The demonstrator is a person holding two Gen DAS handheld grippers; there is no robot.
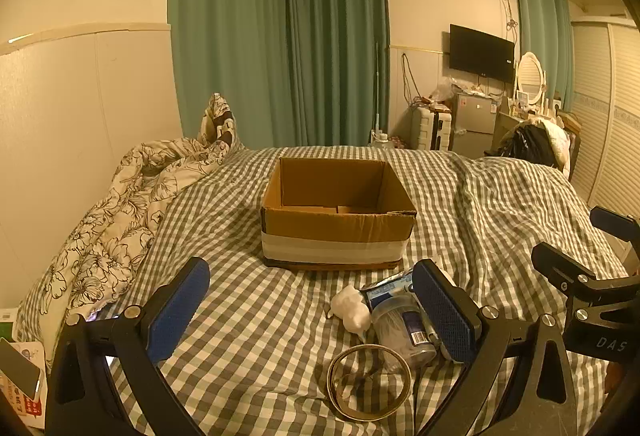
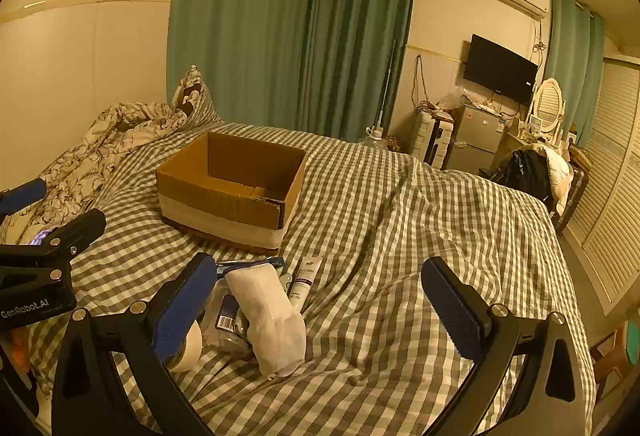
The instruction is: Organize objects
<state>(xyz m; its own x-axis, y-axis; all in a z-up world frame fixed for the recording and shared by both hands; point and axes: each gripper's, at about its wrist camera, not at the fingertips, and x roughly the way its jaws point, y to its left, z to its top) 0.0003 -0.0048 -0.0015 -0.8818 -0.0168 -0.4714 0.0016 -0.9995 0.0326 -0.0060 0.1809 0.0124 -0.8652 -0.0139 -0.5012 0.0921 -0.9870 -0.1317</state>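
Bed: a green-and-white checked bedsheet [image 1: 248,320] is spread flat, with a floral quilt [image 1: 120,216] bunched at the far left.
Box: an open brown cardboard box with a white taped band [image 1: 336,232] is set at the middle of the bed; no sorted item is seen inside, so nothing is judged packed yet.
Loose items: a white rolled sock [image 2: 272,320], a clear plastic jar [image 1: 404,332], a ring of tape [image 1: 368,382] and a white tube [image 2: 306,278] are left clustered near the box's front.
Left gripper [image 1: 316,316]: released, jaws wide, nothing held.
Right gripper [image 2: 324,312]: released, jaws wide, nothing held.
Progress: sorting is judged barely begun.
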